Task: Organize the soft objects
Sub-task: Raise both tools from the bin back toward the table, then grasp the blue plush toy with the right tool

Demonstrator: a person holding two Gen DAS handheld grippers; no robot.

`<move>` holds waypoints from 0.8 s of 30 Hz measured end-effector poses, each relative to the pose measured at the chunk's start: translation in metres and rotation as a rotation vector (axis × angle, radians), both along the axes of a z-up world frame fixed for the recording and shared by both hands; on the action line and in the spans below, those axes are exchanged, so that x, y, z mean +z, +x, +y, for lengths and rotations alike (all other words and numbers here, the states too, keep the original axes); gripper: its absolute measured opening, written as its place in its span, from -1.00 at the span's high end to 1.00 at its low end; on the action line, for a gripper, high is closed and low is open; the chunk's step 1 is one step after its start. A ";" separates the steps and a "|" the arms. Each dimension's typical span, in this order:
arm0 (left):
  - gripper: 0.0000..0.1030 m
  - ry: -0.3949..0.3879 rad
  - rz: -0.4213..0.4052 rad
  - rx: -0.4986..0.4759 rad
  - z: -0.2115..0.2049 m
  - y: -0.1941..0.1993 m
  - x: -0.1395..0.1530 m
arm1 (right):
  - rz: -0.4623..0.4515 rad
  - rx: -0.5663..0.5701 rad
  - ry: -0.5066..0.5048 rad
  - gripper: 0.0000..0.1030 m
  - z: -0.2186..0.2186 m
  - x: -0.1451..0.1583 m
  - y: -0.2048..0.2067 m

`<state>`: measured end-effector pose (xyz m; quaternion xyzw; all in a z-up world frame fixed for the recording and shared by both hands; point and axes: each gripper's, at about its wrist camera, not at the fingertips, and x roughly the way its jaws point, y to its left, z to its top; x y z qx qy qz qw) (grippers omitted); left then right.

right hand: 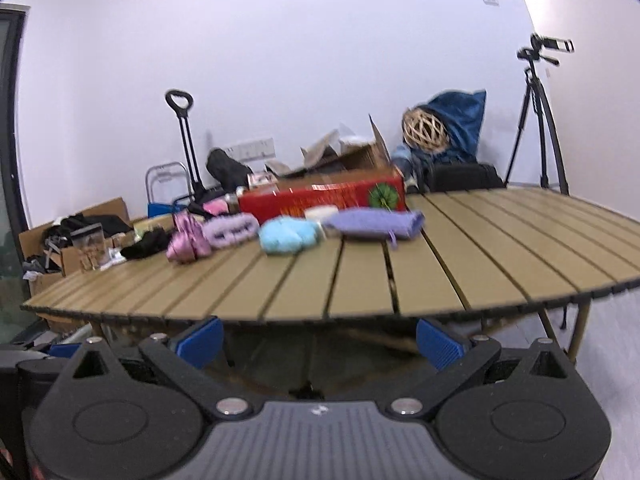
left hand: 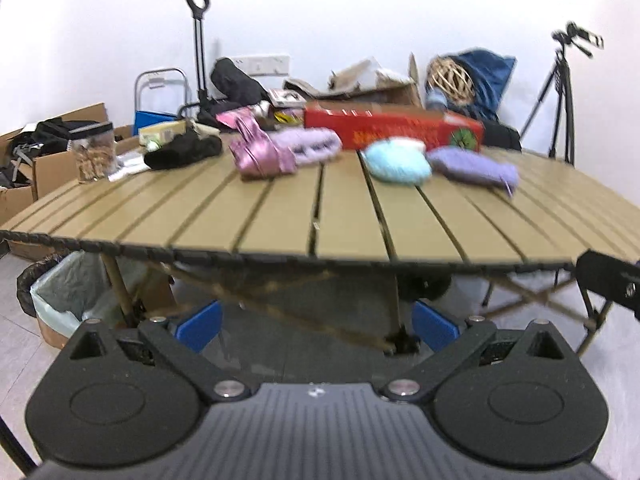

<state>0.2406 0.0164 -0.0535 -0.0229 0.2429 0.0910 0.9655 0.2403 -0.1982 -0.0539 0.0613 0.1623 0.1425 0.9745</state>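
Note:
Soft things lie in a row at the far side of the slatted tan table (left hand: pixel 280 216) (right hand: pixel 360 280): a black cloth (left hand: pixel 184 152) (right hand: pixel 146 245), a shiny pink pouch (left hand: pixel 260 152) (right hand: pixel 186 242), a fluffy lilac eye mask (left hand: pixel 312 145) (right hand: pixel 231 230), a light blue plush lump (left hand: pixel 398 164) (right hand: pixel 288 237) and a purple knitted pouch (left hand: pixel 474 165) (right hand: pixel 374 221). My left gripper (left hand: pixel 318 326) is open, below and before the table's near edge. My right gripper (right hand: pixel 318 340) is open too, likewise short of the edge. Neither holds anything.
A long red box (left hand: pixel 392 128) (right hand: pixel 320 198) lies behind the soft things. A clear jar (left hand: pixel 94 152) (right hand: pixel 92 246) stands at the table's left. A lined bin (left hand: pixel 68 300) sits under the left edge. A tripod (left hand: pixel 560 92) (right hand: pixel 536 120) stands at the right; boxes and clutter line the wall.

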 end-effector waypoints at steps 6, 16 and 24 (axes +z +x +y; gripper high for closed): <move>-1.00 -0.017 -0.055 0.052 0.024 0.017 0.023 | -0.048 0.016 -0.011 -1.00 0.016 0.016 0.019; -1.00 -0.019 -0.083 0.112 0.059 0.059 0.045 | -0.065 0.043 -0.056 -1.00 0.054 0.027 0.080; -1.00 -0.024 -0.075 0.169 0.090 0.091 0.048 | -0.028 0.044 -0.124 -1.00 0.088 0.025 0.142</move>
